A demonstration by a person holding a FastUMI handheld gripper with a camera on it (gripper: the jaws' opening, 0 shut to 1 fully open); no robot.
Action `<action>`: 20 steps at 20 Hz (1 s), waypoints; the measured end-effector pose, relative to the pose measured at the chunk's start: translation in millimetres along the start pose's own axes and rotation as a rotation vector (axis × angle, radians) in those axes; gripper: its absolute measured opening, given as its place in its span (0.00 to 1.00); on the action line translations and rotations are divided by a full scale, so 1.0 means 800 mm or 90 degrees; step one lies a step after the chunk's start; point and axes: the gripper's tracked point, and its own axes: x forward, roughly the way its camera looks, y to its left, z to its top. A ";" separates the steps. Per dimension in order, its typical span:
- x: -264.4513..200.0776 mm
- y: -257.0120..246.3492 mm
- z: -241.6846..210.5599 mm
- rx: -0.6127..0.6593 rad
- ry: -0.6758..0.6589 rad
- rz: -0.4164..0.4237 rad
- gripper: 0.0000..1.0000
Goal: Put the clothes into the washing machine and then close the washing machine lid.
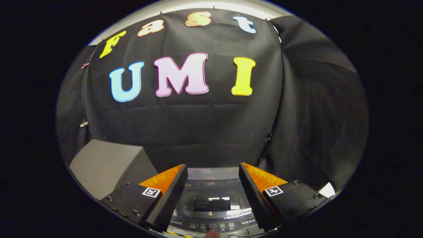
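Gripper view shows my jaws (213, 183) wide apart, holding nothing. Between them, below, sits the washing machine (211, 211), its glossy lid (212, 202) seemingly down, control panel nearest me. A grey box (107, 165) stands beside it. I see no clothes, so either loading is pending or everything's finished.

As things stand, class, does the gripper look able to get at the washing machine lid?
Probably yes: the gripper is open with nothing between its fingers, and the washing machine lid lies just below and ahead of them, with nothing in between.
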 end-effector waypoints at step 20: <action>-0.132 0.028 0.124 0.016 -0.265 -0.015 0.97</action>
